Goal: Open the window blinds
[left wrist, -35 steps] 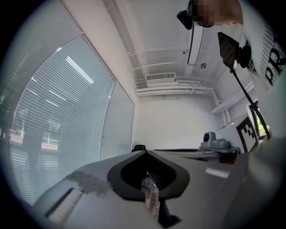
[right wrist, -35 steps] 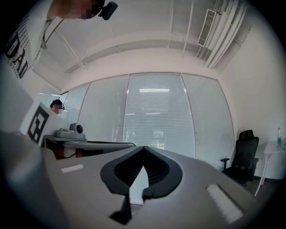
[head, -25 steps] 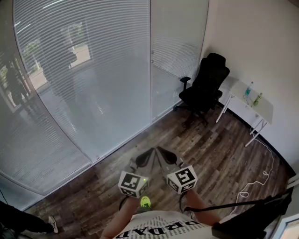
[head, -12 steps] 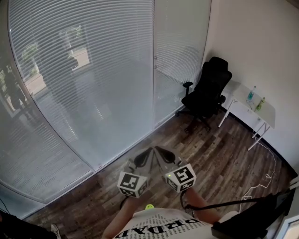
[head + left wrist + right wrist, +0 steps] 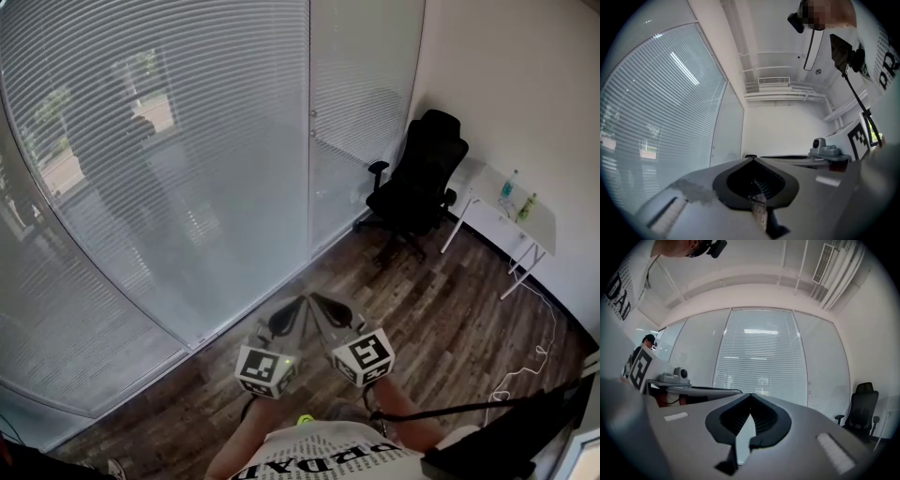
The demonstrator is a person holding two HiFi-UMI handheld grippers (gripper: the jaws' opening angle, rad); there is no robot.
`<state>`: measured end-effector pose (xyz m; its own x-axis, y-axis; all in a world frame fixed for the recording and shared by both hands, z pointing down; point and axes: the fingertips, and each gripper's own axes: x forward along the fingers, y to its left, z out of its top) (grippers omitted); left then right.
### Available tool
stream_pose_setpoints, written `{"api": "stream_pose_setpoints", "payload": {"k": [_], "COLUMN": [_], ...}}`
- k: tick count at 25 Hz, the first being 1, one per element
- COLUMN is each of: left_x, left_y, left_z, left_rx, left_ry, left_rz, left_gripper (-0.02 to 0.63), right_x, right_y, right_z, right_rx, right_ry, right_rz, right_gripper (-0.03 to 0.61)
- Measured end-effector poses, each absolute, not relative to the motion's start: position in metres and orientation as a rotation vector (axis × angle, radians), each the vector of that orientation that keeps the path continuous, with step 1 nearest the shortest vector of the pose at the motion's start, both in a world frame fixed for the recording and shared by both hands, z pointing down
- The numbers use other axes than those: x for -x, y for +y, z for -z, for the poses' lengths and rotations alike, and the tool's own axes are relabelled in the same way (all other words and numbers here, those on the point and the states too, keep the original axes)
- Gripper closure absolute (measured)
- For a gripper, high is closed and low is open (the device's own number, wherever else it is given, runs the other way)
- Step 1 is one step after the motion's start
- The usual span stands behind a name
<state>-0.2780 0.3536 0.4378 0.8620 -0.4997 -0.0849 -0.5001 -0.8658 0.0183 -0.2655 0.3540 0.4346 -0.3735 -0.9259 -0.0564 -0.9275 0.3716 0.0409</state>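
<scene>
As the person walks toward the glass wall, the head view shows the lowered window blinds larger than a second ago, and the black office chair sits a little further right. The left gripper and the right gripper point ahead, well apart from the blinds.

In the left gripper view its jaws are pressed together with nothing between them, and the blinds stand at the left.

In the right gripper view its jaws meet too, empty, with the blinds straight ahead.

I judge that the approach is under way. I cannot see any control for the slats yet.
</scene>
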Motion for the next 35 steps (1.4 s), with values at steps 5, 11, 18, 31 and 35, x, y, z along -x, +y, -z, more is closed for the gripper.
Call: {"api": "stream_pose_setpoints", "payload": {"k": [5,11,18,31,35], "left_x": [0.264,0.230,0.194,0.121,0.112], "left_y": [0.341,0.311,0.268,0.210,0.198], "left_z": [-0.446,-0.439,-0.428,-0.425,-0.434], "left_rx": [3.039,3.043,3.015,2.967,2.953], "left_ry": [0.817,0.882,0.931,0.994,0.997], "left_rz": [-0.120,-0.093,-0.097,-0.080,-0.050], "left_gripper": [0.623,0.623,0.623,0.623,0.623], "right_x": [0.252,0.217,0.181,0.109,0.100], "right_y": [0.341,0.311,0.269,0.210,0.199], "right_z": [-0.443,-0.436,-0.424,-0.424,-0.432], "right_rx": [1.743,1.700,1.624,1.534,1.525], "right_ry": [2.580,2.606,2.624,2.675,2.670], "right_rz": [-0.079,-0.034,-0.046,-0.046,-0.041], "right_gripper": [0.572,0.572,0.572,0.572,0.572]}}
